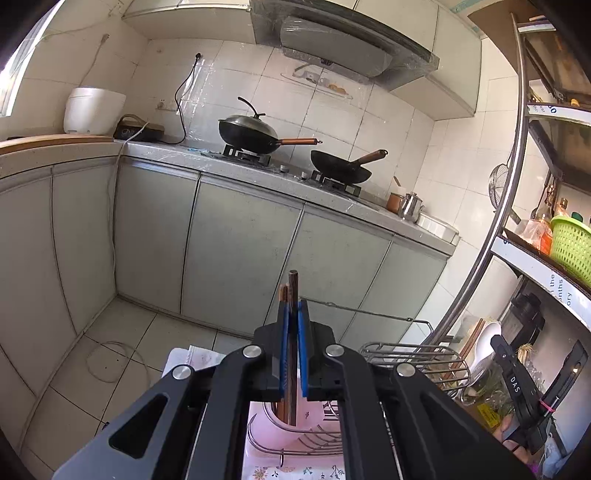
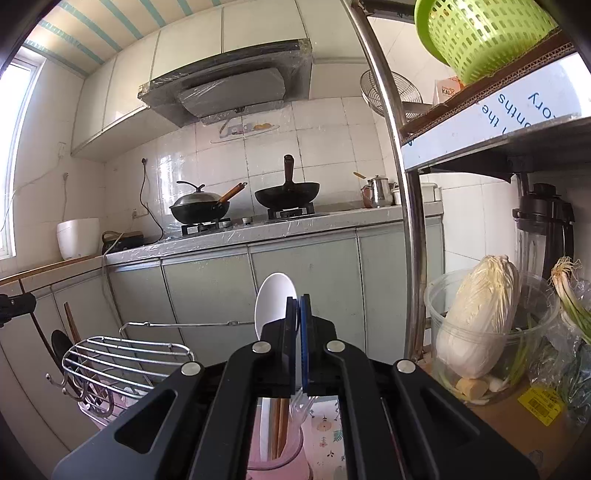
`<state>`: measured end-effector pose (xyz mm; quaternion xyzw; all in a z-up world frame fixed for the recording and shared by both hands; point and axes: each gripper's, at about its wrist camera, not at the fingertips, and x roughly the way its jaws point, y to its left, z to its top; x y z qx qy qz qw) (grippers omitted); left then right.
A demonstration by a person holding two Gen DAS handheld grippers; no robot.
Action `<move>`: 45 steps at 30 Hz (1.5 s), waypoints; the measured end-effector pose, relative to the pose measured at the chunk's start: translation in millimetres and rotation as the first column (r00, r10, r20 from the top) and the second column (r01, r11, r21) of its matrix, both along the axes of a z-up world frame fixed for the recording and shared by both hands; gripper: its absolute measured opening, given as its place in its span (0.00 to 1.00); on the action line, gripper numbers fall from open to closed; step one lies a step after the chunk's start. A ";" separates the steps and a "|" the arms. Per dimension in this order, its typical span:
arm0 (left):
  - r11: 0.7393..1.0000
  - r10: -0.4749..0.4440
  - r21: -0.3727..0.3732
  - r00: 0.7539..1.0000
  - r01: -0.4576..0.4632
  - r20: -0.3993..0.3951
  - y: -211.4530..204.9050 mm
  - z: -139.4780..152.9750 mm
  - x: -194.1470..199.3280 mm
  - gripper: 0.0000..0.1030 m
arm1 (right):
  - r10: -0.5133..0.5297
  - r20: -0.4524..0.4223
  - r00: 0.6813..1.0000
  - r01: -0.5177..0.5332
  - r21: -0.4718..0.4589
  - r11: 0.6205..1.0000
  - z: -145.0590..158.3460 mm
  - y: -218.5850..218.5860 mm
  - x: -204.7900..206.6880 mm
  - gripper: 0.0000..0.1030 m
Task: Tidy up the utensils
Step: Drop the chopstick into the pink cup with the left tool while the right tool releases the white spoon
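A long grey desk (image 1: 258, 173) with pale cabinet doors runs under the range hood (image 2: 229, 85), carrying a lidded wok (image 1: 247, 134) and an open wok (image 1: 340, 168) on the stove burners, a white rice cooker (image 1: 92, 110) at the far left and a steel kettle (image 1: 410, 206) toward the right end. A steel shelf rack (image 2: 406, 206) stands to the right; a green basket (image 2: 476, 33) sits on its upper shelf, and a napa cabbage (image 2: 476, 321) leans in a clear tub (image 2: 443, 295) lower down, with a black blender (image 2: 543, 225) behind it.

Nearer the cameras, a wire dish rack (image 2: 125, 354) stands on a floral cloth (image 2: 325, 439), and a pink holder (image 2: 275, 454) sits just beneath the right gripper with brown chopsticks and clear utensils standing in it.

The left gripper (image 1: 293, 314) has its blue-padded jaws closed on a bundle of dark wooden chopsticks (image 1: 291, 288), held upright above the rack, their tips rising past the jaws and their lower ends hanging down between the arms. The right gripper (image 2: 298, 310) has its jaws pressed together on a white spoon (image 2: 271, 302), whose bowl stands upright above and to the left of the jaws
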<state>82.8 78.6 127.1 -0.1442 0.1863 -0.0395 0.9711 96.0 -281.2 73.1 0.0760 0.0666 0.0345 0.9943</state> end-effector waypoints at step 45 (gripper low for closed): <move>0.996 -0.014 -0.094 0.979 -0.005 -0.202 8.3 -63.0 -17.2 0.32 | 0.098 -0.278 0.956 -0.084 0.060 0.995 -46.3 -6.6 -30.9 0.26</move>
